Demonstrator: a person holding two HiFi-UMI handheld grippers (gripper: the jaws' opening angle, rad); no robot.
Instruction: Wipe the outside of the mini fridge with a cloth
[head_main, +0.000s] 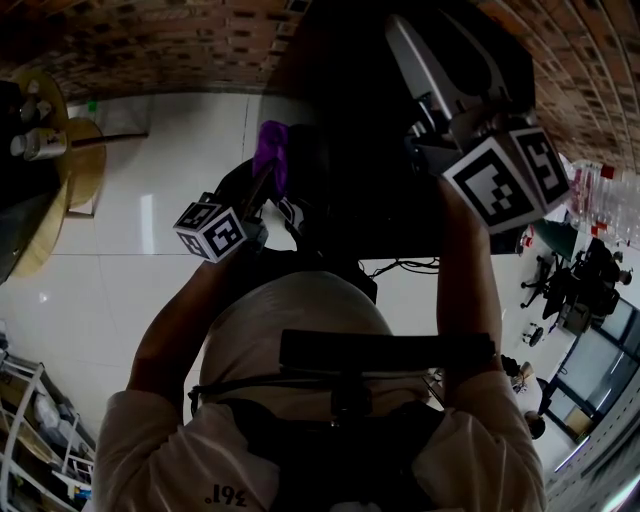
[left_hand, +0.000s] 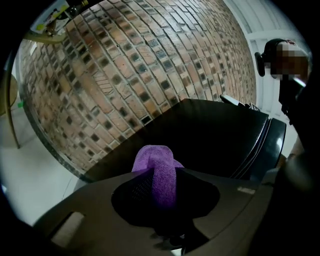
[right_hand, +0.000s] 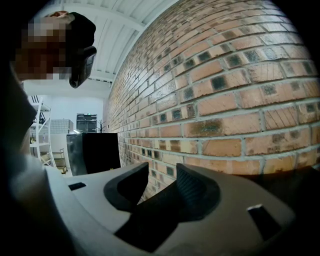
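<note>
- The mini fridge (left_hand: 210, 135) is a black box straight ahead of the left gripper (left_hand: 162, 176), set against the brick wall (left_hand: 125, 75). Its door edge (left_hand: 261, 145) lies to the right of the jaws.
- The cloth (left_hand: 156, 162) is purple and sits between that gripper's jaws. They are partly closed and pinch it, so a folded wad pokes out past the tips toward the fridge. We cannot tell whether the wad touches the black surface.
- To wipe well, we would lead with the wad, not the tips, and press just enough for the cloth to flatten against the panel.
- We would make long, overlapping passes across one face, then go on to the next.
- We judge the main risks to be hard jaw tips scraping the glossy finish and the cloth working loose, so the pinch should stay firm.
- The right gripper (right_hand: 162, 172) has its jaws partly apart with nothing between them, and it faces the brick wall. We would keep it off the face being wiped.
</note>
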